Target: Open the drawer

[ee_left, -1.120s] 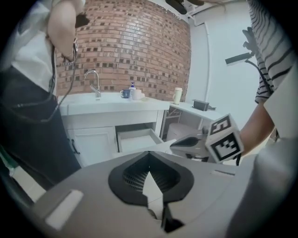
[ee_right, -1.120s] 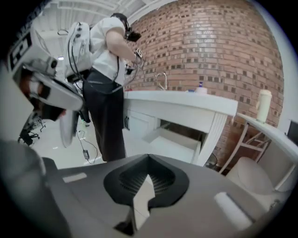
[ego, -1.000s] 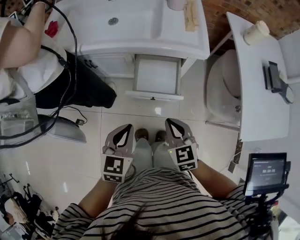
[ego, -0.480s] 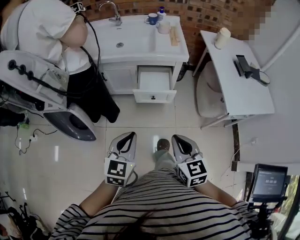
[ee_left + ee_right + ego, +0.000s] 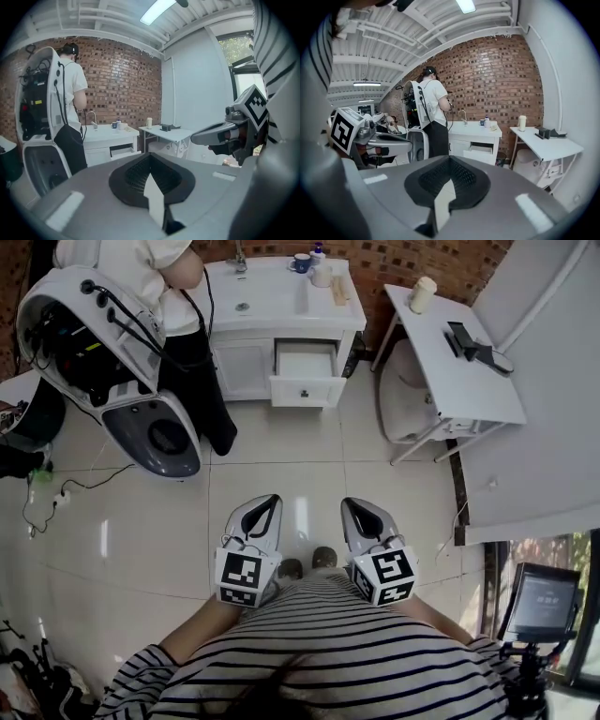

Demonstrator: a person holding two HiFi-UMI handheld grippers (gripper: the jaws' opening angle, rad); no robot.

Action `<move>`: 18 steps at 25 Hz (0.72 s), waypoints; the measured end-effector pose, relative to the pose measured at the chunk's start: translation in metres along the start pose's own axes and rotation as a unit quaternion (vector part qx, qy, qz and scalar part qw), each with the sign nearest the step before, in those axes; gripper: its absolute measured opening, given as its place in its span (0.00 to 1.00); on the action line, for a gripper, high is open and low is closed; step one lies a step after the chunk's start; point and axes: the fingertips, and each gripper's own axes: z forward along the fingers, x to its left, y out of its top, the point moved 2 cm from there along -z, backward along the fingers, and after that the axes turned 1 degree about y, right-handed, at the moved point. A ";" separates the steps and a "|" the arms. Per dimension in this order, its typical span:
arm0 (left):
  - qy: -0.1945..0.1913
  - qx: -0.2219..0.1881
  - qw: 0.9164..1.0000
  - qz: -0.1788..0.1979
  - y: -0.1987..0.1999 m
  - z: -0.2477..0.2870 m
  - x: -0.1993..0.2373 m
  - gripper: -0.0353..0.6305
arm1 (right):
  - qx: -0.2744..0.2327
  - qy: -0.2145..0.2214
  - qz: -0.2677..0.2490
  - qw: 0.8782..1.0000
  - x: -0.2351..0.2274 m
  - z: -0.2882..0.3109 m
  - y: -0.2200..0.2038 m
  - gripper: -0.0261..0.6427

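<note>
Left tool (image 5: 266, 501) and right tool (image 5: 352, 504) closed, empty — drawer (image 5: 305, 371) interior indistinct.

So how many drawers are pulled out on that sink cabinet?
1: the drawer under the right end of the sink cabinet stands open. The panel left of it is closed; the person standing there may hide others.

— What do we see along the brick wall (image 5: 412, 259)?
— A person in a white shirt (image 5: 122, 254) standing at the basin (image 5: 267, 296), which has a tap (image 5: 240, 257) and a blue mug (image 5: 302, 262) at its back edge.
— And on our right?
— A white worktop (image 5: 459, 381) with a pale cup (image 5: 423, 294) and a black device (image 5: 469, 341). On our left we see a white machine (image 5: 112, 362) on the tiled floor (image 5: 309, 465), and a small screen (image 5: 542, 601) at lower right.
</note>
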 end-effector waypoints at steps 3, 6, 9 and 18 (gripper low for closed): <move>0.001 -0.003 1.000 -0.013 -0.002 -0.009 -0.015 0.08 | 0.002 0.016 -0.012 1.000 0.011 -0.011 -0.005 0.04; 0.003 -0.002 1.000 -0.010 -0.002 -0.010 -0.030 0.08 | -0.002 0.029 -0.023 0.999 0.012 -0.020 -0.003 0.04; 0.007 -0.005 1.000 -0.009 0.002 -0.008 -0.041 0.08 | -0.007 0.037 -0.022 0.999 0.006 -0.026 0.000 0.04; 0.008 -0.003 1.000 -0.006 0.002 -0.009 -0.067 0.08 | -0.023 0.071 -0.036 0.997 0.006 -0.037 0.001 0.04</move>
